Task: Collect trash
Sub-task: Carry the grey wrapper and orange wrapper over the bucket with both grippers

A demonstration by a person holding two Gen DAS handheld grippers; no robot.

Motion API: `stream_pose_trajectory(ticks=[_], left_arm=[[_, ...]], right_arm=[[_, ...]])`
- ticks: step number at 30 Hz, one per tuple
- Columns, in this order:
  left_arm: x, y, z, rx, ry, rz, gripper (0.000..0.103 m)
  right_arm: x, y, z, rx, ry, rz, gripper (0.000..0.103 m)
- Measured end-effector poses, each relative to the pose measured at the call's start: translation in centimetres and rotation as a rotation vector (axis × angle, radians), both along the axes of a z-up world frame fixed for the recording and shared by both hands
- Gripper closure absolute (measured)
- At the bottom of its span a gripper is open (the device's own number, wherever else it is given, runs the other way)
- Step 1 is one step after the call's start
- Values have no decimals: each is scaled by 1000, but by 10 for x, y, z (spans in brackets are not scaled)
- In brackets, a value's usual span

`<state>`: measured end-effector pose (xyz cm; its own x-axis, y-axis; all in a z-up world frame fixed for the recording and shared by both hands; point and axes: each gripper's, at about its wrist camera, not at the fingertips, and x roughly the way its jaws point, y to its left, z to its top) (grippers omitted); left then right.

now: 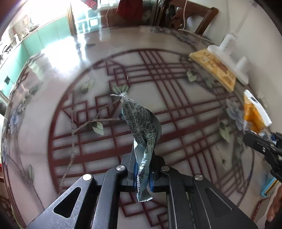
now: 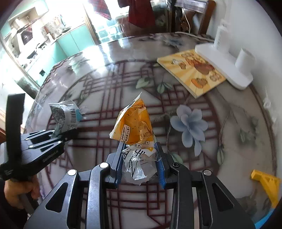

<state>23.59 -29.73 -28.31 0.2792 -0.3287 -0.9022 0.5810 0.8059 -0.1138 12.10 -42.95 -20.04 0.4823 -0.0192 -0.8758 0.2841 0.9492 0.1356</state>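
My left gripper (image 1: 141,165) is shut on a crumpled grey-blue printed wrapper (image 1: 141,123) and holds it above the round patterned table (image 1: 52,98). It shows in the right wrist view (image 2: 59,133) at the left, with the wrapper (image 2: 65,116) sticking up. My right gripper (image 2: 140,158) is shut on a crumpled orange and clear wrapper (image 2: 134,123), also above the table (image 2: 238,112). It shows at the right edge of the left wrist view (image 1: 255,139) with the orange wrapper (image 1: 253,111).
A yellow picture book (image 2: 193,70) lies at the table's far right, under a white stand (image 2: 227,67) by the wall; both show in the left wrist view, book (image 1: 215,68), stand (image 1: 230,52). A yellow plastic piece (image 2: 266,183) sits at the near right. Wooden chairs (image 1: 193,14) stand behind the table.
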Motion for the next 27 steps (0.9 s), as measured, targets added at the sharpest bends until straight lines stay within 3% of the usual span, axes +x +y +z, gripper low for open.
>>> stream_pose_trajectory(ticks=[8,18,27], left_arm=[[-33,39,64,-58,-95,3,96],[-83,125,128,-137,-164,112,96],[-118,199,146,-164,-203,207,96]], right_arm=[[-5,38,30,-34,-55,76,72],[-23,110,63,-53,-101,181,72],[-34,160,82,-96,-141,254,72]])
